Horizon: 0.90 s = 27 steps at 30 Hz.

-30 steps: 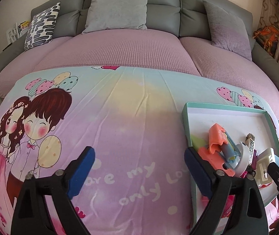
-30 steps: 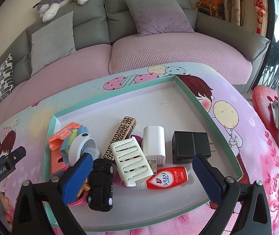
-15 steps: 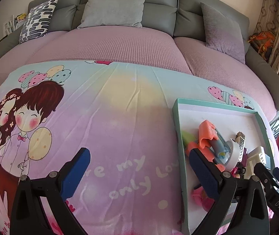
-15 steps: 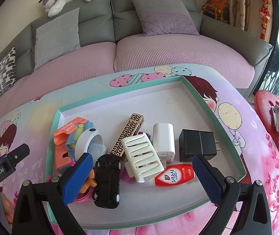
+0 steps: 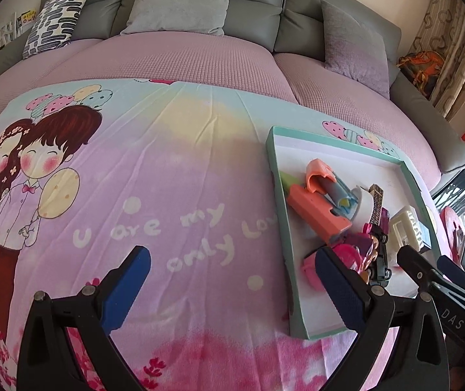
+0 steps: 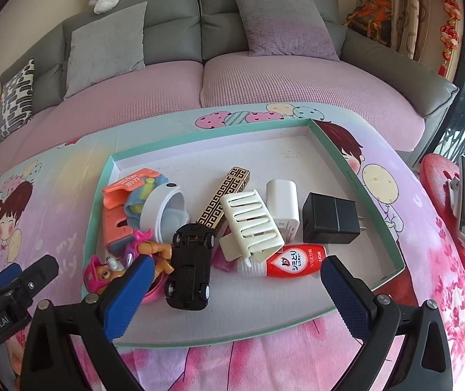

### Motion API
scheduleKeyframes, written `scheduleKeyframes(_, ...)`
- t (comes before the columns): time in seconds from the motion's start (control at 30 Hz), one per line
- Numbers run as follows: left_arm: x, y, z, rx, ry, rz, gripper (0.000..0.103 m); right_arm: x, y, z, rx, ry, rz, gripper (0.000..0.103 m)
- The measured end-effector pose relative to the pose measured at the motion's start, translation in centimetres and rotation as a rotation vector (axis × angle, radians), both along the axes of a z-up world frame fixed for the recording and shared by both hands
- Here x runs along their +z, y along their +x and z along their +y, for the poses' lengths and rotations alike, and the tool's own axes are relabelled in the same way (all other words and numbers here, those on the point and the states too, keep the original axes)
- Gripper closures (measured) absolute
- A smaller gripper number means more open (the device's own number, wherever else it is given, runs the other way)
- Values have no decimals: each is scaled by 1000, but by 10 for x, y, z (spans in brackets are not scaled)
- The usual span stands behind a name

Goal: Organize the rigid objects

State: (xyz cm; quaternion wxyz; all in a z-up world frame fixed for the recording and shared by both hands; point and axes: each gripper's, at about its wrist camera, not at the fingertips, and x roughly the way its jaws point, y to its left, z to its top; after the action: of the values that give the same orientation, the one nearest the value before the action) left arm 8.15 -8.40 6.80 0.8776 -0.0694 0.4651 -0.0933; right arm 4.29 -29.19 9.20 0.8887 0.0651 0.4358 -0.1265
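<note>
My right claw (image 6: pixel 232 280) hangs with its blue pads spread wide, gripping nothing, over the near part of a shallow teal-rimmed tray (image 6: pixel 359 176) that sits on a cartoon-printed cloth (image 6: pixel 395 169) spread over the counter. The jumble of rigid things lies in the tray just ahead of the pads. A black toy car (image 6: pixel 189 265) lies on its roof, wheels up, just inside my left pad, between the two fingers. Right of it, a red and white bottle (image 6: pixel 294 262) lies on its side, its cap end tucked under a cream slotted holder (image 6: pixel 252 224). Beyond those lie a gold-patterned box (image 6: pixel 224 200), a white charger (image 6: pixel 283 200) and a black adapter (image 6: pixel 330 218), the adapter a little apart from the rest. On the tray's left side an orange plastic piece (image 6: pixel 116 215) and a white ring-shaped case (image 6: pixel 164 210) are piled together, and a pink toy figure (image 6: pixel 102 272) lies partly hidden behind my left pad.

My left claw (image 5: pixel 229 283) is likewise spread wide and empty, over bare cloth (the lettering runs just ahead of it), with the tray (image 5: pixel 276 179) off to its right; the right pad overlaps the tray's near left edge.
</note>
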Motion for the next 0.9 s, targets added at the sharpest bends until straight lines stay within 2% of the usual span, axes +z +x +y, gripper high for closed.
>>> scheduleKeyframes(0.13,-2,-11,9,34,21,12,2,-1,-10,7,16,5,6,0)
scheduleKeyframes(0.37,-2,-28,14,97,176,9,2,-16,-24,22,64,8,58,0)
scheduleKeyframes(0.5,-8,-38,23,111,179,20,2,-20,-30,26,77,15,72,0)
scheduleKeyframes(0.9,-30,-53,23,60,212,90,2,-31,-44,32,96,17,115,0)
